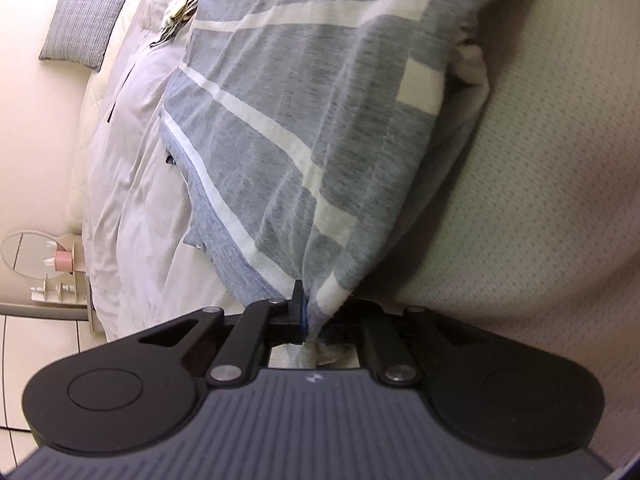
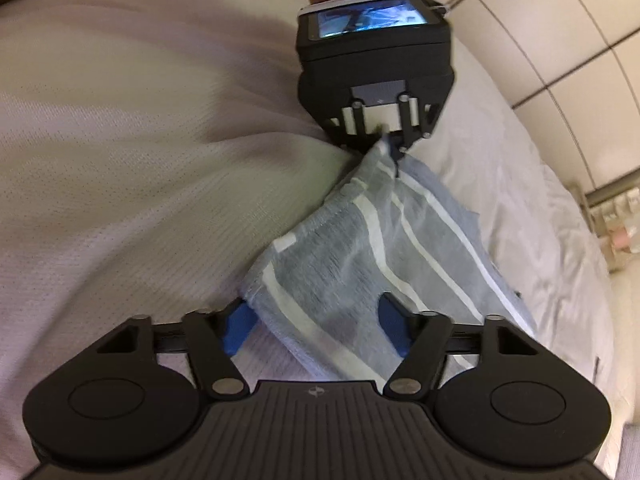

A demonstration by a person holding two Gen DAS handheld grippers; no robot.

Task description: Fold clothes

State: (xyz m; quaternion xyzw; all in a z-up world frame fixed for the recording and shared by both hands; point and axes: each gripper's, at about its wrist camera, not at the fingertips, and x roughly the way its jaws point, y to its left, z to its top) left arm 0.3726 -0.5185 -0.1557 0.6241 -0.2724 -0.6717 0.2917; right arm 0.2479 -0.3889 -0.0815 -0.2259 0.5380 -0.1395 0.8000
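the left tool pinches a corner of the blue-grey striped garment, which stretches ahead of it over the bed. the right tool stands wide, fingers either side of the cloth's opposite end.

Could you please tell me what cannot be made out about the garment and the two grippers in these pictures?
- Left wrist view: the left gripper is shut on the striped garment; its far finger is hidden behind the cloth.
- Right wrist view: the right gripper has open fingers; whether cloth touches them is unclear, as it drapes over the gap.
- Both views: garment type is unclear; it is bunched.
- Shelf items: too small.
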